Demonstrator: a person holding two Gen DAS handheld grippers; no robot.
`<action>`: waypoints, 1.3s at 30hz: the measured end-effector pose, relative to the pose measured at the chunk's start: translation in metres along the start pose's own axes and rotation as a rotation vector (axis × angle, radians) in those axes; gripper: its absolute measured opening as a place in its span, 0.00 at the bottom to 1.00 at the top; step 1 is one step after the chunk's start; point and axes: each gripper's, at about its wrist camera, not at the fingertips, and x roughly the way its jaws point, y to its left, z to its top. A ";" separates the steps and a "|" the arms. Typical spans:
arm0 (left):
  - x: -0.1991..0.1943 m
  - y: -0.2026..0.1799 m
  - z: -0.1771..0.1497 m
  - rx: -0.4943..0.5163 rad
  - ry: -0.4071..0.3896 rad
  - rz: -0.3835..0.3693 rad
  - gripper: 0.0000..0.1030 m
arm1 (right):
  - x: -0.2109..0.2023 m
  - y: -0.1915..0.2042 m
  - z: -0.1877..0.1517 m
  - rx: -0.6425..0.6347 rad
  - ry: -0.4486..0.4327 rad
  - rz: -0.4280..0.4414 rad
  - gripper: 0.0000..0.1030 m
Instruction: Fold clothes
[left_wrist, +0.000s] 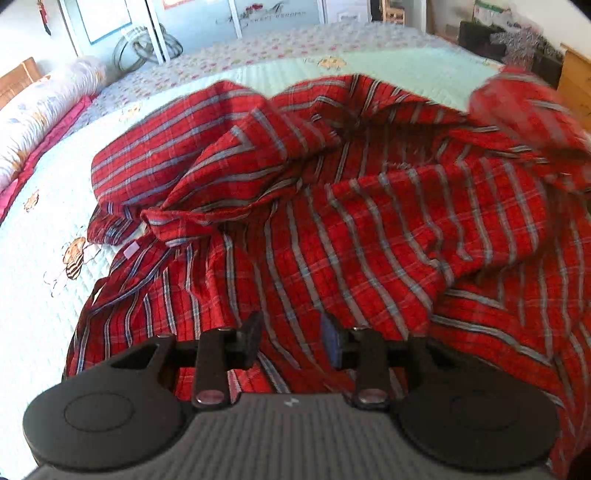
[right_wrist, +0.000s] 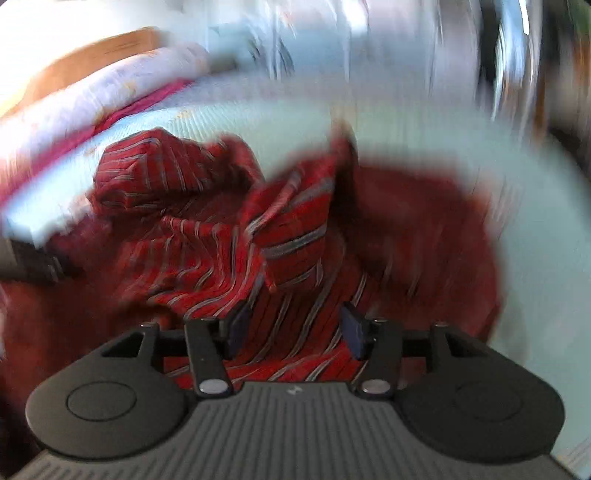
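Shirt (left_wrist: 332, 221), red plaid with grey-blue stripes, lies rumpled across the pale green quilt (left_wrist: 44, 236) of a bed, taking up the middle and right of the left wrist view. Its cloth is bunched in ridges, a sleeve or collar part (left_wrist: 221, 166) is heaped at the far left, and a small white tag (left_wrist: 131, 250) shows near the left edge; whatever is printed on it is too small to read. No neat fold shows anywhere, so by my judgement the folding is far from finished: the shirt would need to be spread flat and its sides brought in, though whether it is being laid out or was shaken loose again cannot be told. The left gripper (left_wrist: 291, 341) hovers over the near hem with its fingers apart, holding nothing. The right gripper (right_wrist: 295, 328) is also apart and empty above the shirt (right_wrist: 280, 236); that view is heavily blurred. Faint lettering on the far wall panel (left_wrist: 266, 14) cannot be made out. A rolled pillow (left_wrist: 37, 110) lies at the far left.
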 end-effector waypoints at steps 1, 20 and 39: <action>-0.002 -0.002 0.001 0.005 -0.012 -0.004 0.36 | -0.011 -0.006 -0.002 0.081 -0.065 0.023 0.53; 0.036 0.056 0.082 0.017 -0.165 0.133 0.55 | 0.074 -0.164 -0.050 0.660 -0.012 -0.142 0.73; 0.188 0.010 0.152 0.138 -0.038 0.119 0.35 | 0.107 -0.115 -0.018 0.417 -0.023 -0.077 0.37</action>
